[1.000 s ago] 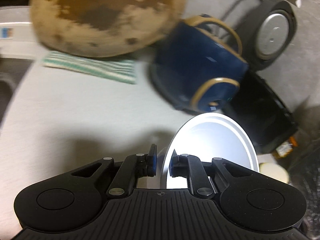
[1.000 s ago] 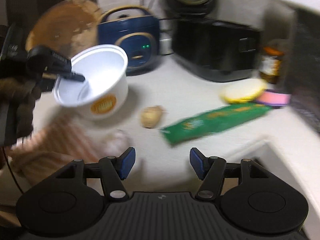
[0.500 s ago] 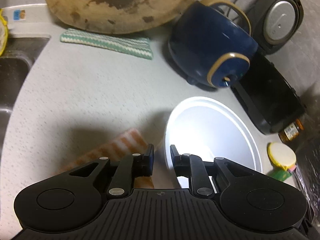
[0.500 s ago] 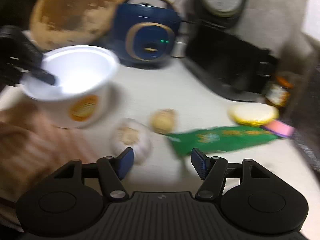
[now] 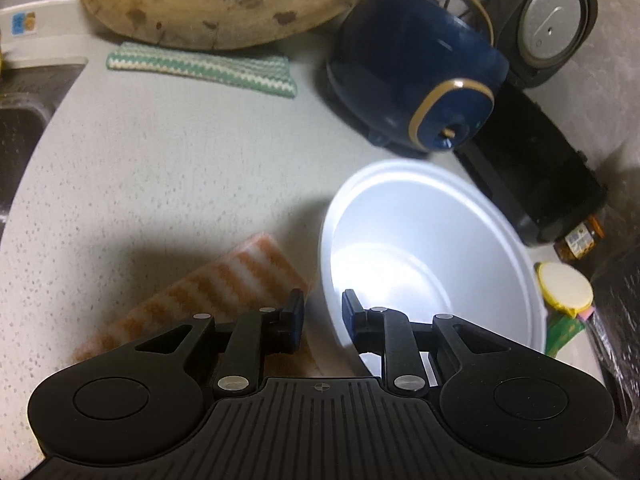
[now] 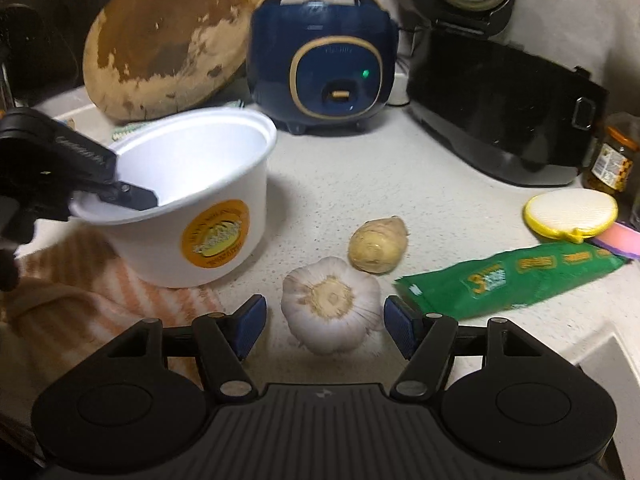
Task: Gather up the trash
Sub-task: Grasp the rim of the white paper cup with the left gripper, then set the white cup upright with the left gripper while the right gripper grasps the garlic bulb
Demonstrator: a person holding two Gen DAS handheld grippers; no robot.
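My left gripper [image 5: 322, 314] is shut on the rim of an empty white foam cup [image 5: 432, 256], one finger inside, one outside. In the right wrist view the cup [image 6: 192, 200] with its orange label sits low over the orange striped cloth [image 6: 104, 280], held by the left gripper's fingers [image 6: 132, 196]. My right gripper [image 6: 324, 326] is open, its fingers either side of a garlic bulb [image 6: 330, 304] on the counter, not touching. A ginger piece [image 6: 378, 244] lies just beyond. A green snack wrapper [image 6: 504, 280] lies to the right.
A round wooden board [image 6: 168, 44], blue rice cooker [image 6: 324, 60], black appliance [image 6: 500, 108] and a jar [image 6: 610, 156] line the back. A yellow-rimmed sponge [image 6: 572, 212] sits right. A green striped cloth [image 5: 200, 68] and sink [image 5: 16, 136] are at left.
My left gripper has lowered the cup toward the orange cloth. My right gripper has moved forward and down, so the garlic now lies between its open fingers.
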